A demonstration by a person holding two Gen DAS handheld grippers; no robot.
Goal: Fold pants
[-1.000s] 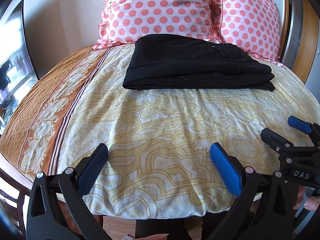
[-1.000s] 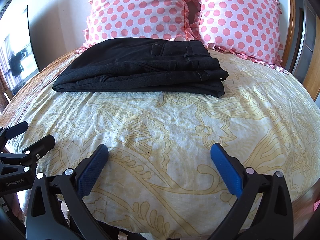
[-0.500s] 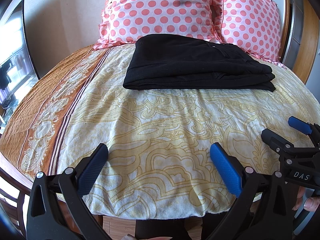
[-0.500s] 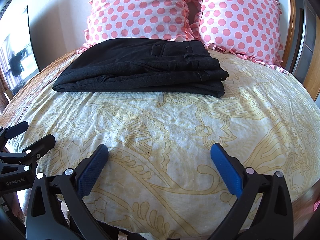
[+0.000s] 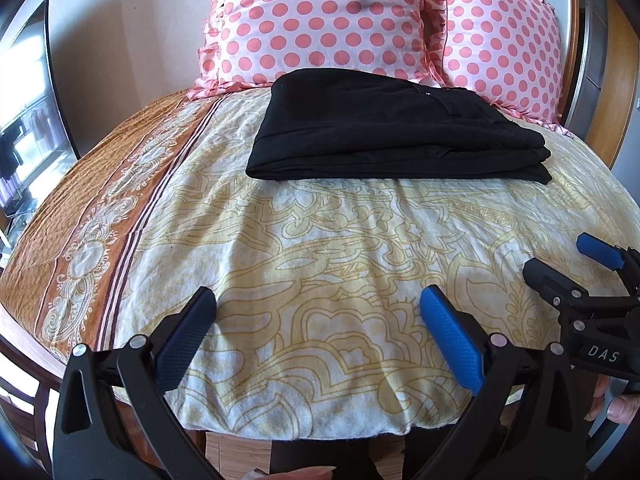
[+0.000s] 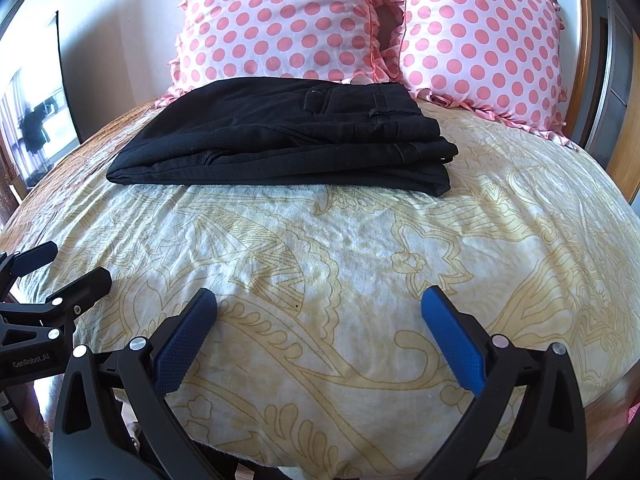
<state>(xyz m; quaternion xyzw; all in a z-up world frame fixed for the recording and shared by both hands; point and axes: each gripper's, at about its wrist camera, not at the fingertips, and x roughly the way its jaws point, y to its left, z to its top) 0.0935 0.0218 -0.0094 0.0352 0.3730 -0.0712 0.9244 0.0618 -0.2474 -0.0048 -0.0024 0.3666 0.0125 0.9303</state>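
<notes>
The black pants (image 5: 384, 132) lie folded in a flat stack at the far side of the bed, just in front of the pillows; they also show in the right wrist view (image 6: 288, 136). My left gripper (image 5: 318, 304) is open and empty, low over the near edge of the bedspread, well short of the pants. My right gripper (image 6: 320, 304) is open and empty too, at the near edge beside the left one. Each gripper shows at the edge of the other's view: the right gripper (image 5: 568, 260), the left gripper (image 6: 64, 268).
Two pink polka-dot pillows (image 5: 320, 20) (image 6: 480, 40) lean against the wall and wooden headboard (image 6: 624, 128). The yellow patterned bedspread (image 5: 320, 240) has an orange border (image 5: 80, 208) on the left. A mirror or window (image 5: 24, 120) stands at the far left.
</notes>
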